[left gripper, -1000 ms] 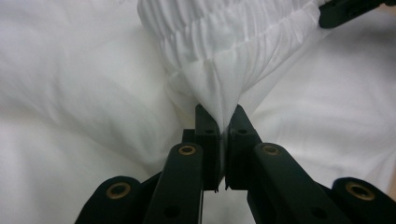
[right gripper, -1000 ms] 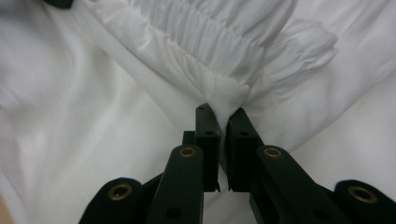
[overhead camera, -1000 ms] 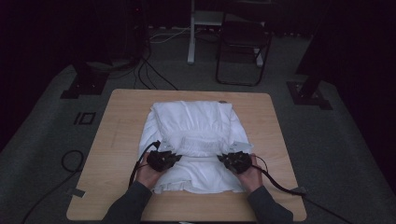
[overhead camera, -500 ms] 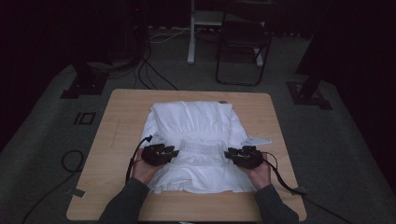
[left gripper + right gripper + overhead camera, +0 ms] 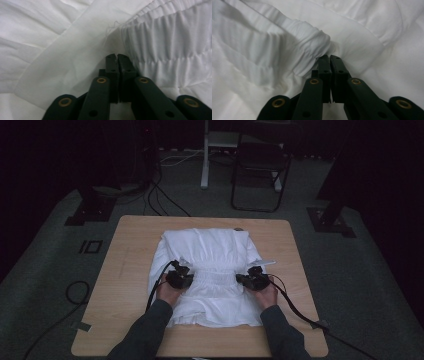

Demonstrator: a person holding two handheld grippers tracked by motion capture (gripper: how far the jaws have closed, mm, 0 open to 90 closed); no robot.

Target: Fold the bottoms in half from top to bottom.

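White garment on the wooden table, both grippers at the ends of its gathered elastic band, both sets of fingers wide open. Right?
Not quite: the fingers are shut, not wide open. The left gripper view shows the left gripper with its fingers pressed together at the edge of the gathered band, and the right gripper view shows the right gripper the same. The rest holds: white garment on the wooden table.

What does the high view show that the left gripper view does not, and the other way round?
High view alone: the wooden table, both hands with the left gripper and right gripper set at either end of the gathered band of the white garment, and a folding chair beyond. Left gripper view alone: its jaws closed together, tips at the frayed end of the gathered band, no cloth visibly between them. Both share the white garment.
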